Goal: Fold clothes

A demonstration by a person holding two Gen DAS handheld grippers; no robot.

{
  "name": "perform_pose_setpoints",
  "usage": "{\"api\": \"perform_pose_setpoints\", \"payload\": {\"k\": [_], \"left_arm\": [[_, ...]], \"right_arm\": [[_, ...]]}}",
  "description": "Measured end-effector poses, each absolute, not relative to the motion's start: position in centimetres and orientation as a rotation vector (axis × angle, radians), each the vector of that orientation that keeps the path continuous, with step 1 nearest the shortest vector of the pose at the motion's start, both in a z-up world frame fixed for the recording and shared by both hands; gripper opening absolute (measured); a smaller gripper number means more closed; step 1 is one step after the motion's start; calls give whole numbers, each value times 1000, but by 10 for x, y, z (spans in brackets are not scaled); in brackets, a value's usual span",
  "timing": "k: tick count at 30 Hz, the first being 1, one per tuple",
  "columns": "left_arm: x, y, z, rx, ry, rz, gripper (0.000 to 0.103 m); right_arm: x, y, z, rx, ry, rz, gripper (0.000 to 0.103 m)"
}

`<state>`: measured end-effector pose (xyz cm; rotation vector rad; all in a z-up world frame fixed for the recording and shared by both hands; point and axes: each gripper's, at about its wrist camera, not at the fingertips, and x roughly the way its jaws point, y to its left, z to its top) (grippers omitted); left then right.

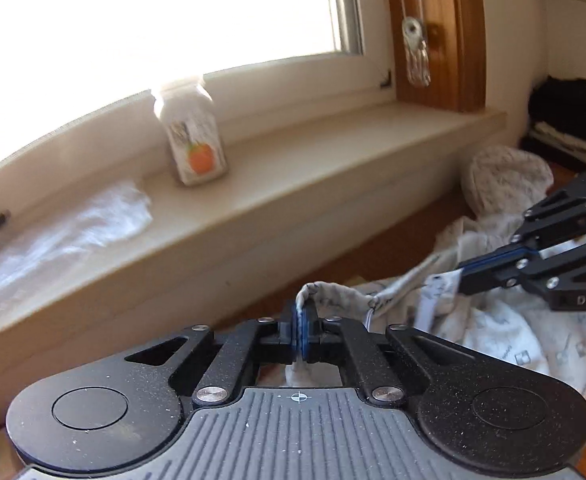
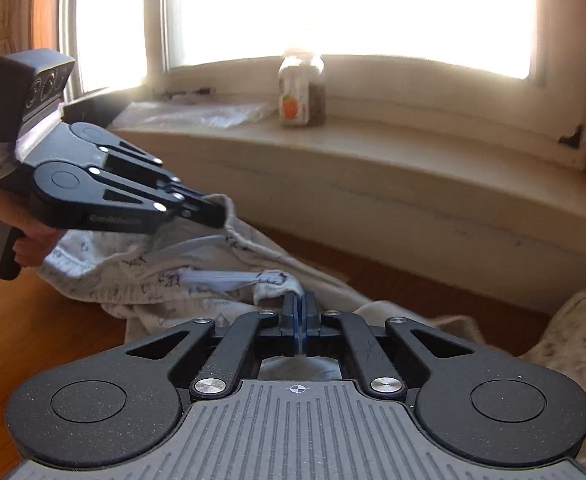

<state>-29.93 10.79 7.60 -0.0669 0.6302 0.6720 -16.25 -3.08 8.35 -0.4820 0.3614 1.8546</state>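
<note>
On windowsill [image 1: 333,148], jar [image 1: 193,136], plastic bag [image 1: 73,232]

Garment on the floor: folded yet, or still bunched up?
Bunched. The garment lies in rumpled heaps, its edge pinched by the left gripper and the right gripper, jaws closed on cloth.

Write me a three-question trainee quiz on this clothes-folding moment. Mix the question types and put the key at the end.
1. True or false: the left claw is shut on an edge of the grey printed garment.
2. Multiple choice: the jar with the orange picture stands on A) the wooden floor, B) the windowsill, C) the garment.
3. Short answer: what is the right claw pinching?

Key
1. True; fabric shows between its closed pads.
2. B.
3. Another edge of the same garment, beside its drawstring.
</note>
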Motion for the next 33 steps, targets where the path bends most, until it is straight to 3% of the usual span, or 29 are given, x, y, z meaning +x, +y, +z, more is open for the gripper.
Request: {"api": "perform_pose_setpoints", "payload": {"k": [9, 16, 23, 33], "left_arm": [[-354, 92, 178, -10, 437, 852, 2], [-409, 75, 232, 30, 416, 961, 2], [-447, 49, 209, 105, 597, 986, 2], [-527, -20, 156, 42, 762, 908, 2]], "right_arm": [[-116, -92, 183, -428, 106, 1751, 2], [-75, -113, 251, -340, 4, 1627, 2], [-96, -93, 300, -291, -108, 1615, 2], [-253, -14, 297, -364, -191, 1800, 2]]}}
